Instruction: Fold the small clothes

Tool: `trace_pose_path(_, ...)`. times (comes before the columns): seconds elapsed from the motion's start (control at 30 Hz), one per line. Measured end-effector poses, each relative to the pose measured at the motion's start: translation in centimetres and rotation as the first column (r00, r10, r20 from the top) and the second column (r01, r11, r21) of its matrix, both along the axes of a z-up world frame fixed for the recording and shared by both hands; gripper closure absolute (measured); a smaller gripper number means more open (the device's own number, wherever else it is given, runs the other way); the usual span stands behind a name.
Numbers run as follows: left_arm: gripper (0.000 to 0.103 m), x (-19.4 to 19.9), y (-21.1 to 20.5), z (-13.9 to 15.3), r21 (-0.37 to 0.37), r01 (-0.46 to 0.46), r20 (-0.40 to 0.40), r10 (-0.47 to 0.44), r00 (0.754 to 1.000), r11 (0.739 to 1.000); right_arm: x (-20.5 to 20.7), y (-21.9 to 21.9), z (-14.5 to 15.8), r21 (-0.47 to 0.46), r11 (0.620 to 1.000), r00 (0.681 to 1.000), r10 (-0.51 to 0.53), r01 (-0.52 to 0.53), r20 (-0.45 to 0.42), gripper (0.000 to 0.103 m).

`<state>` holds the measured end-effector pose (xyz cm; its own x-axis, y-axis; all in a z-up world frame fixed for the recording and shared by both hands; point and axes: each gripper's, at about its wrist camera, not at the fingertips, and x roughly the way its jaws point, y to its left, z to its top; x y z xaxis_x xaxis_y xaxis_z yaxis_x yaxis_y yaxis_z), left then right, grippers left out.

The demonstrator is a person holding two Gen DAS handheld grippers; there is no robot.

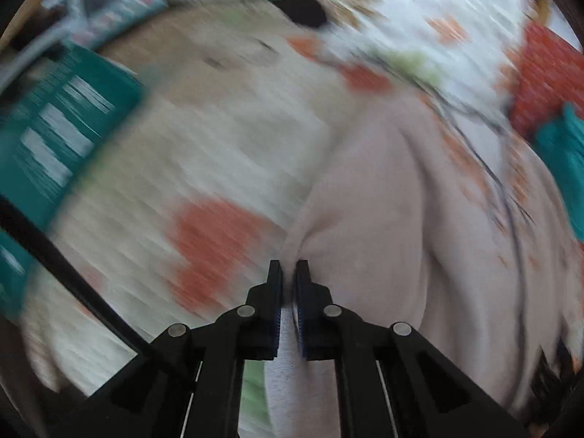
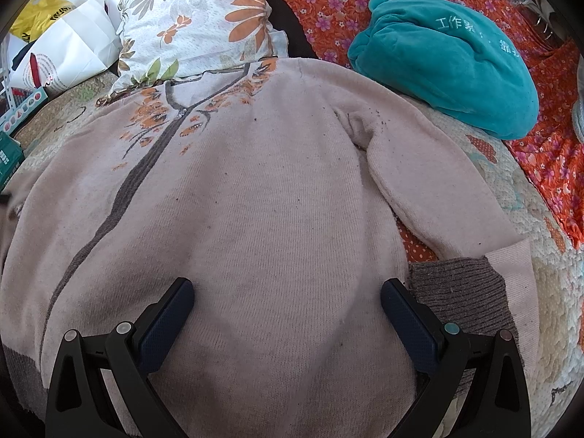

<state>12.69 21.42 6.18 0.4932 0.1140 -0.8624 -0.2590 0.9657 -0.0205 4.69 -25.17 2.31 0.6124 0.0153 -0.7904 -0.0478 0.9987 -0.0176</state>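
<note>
We find the pink sweater [image 2: 233, 197] spread flat on the bed [image 2: 554, 292], collar away from us. The left gripper [image 1: 288, 273] is clamped on its edge; the right gripper [image 2: 288, 292] hangs spread wide above the hem.

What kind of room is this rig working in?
Most likely a bedroom at home: the pink sweater is spread on a bed, with a floral pillow at its head, an orange flowered bedspread and a quilted cover underneath. Shopping bags crowd one corner.
</note>
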Motion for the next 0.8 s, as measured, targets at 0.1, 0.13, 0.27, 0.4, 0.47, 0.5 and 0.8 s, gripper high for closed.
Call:
trace_pose_path(0.1, 0.094, 2.5, 4.9, 2.0, 0.090, -0.129, 0.014, 0.129, 0.992, 0.987, 0.0, 0.1, -0.1, -0.003, 1.000, 1.000, -0.001, 0.001, 0.003, 0.000)
trace_pose_path(0.13, 0.091, 3.2, 6.3, 2.4, 0.109, -0.166, 0.012, 0.166, 0.986, 0.980, 0.1, 0.1, -0.1, -0.003, 1.000, 1.000, -0.001, 0.001, 0.003, 0.000)
trace_pose_path(0.27, 0.082, 1.9, 8.4, 4.3, 0.027, -0.231, 0.064, 0.229, 0.971, 0.973, 0.1, 0.0, -0.1, 0.000, 1.000, 1.000, -0.001, 0.001, 0.003, 0.000)
trace_pose_path(0.4, 0.060, -1.8, 5.9, 5.4, -0.081, -0.160, 0.104, 0.168, 0.980, 0.984, 0.3, 0.1, -0.1, -0.004, 1.000, 1.000, 0.002, -0.002, -0.008, 0.000)
trace_pose_path(0.47, 0.050, -3.2, 3.1, 5.1, -0.130, -0.083, 0.113, 0.098, 0.989, 0.988, 0.4, 0.0, -0.2, -0.006, 1.000, 1.000, 0.006, -0.006, -0.014, 0.000)
trace_pose_path(0.5, 0.047, -4.1, 1.5, 4.7, -0.149, -0.042, 0.114, 0.059, 0.992, 0.988, 0.4, -0.1, -0.2, 0.002, 1.000, 1.000, 0.009, -0.009, -0.016, 0.000)
trace_pose_path(0.8, 0.047, -10.0, -11.5, -3.0, -0.148, 0.215, 0.004, -0.216, 0.976, 0.965, -1.3, -2.0, 3.7, 0.157, 0.988, 1.000, 0.001, 0.002, -0.013, 0.037)
